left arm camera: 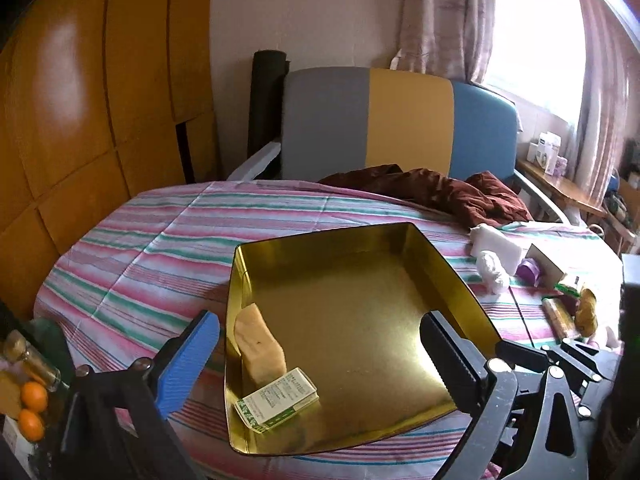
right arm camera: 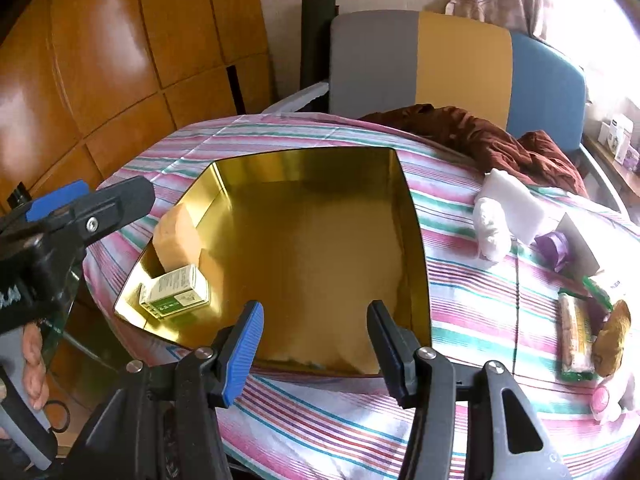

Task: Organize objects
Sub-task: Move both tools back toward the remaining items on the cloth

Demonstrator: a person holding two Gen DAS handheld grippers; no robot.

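Print on the green-and-white box (right arm camera: 176,290) is too small to read. It lies flat beside a tan block (left arm camera: 259,346) in the left near corner of the gold tray (right arm camera: 416,264), whose remaining floor is bare. Left tongs (left arm camera: 320,354) gape wide, empty; right tongs (right arm camera: 316,346) stand part-open, holding nothing, above the tray's near edge on the striped worktop (left arm camera: 132,256).

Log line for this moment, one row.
tray: soap bar, green box inside | left gripper: open, empty | right gripper: open, empty
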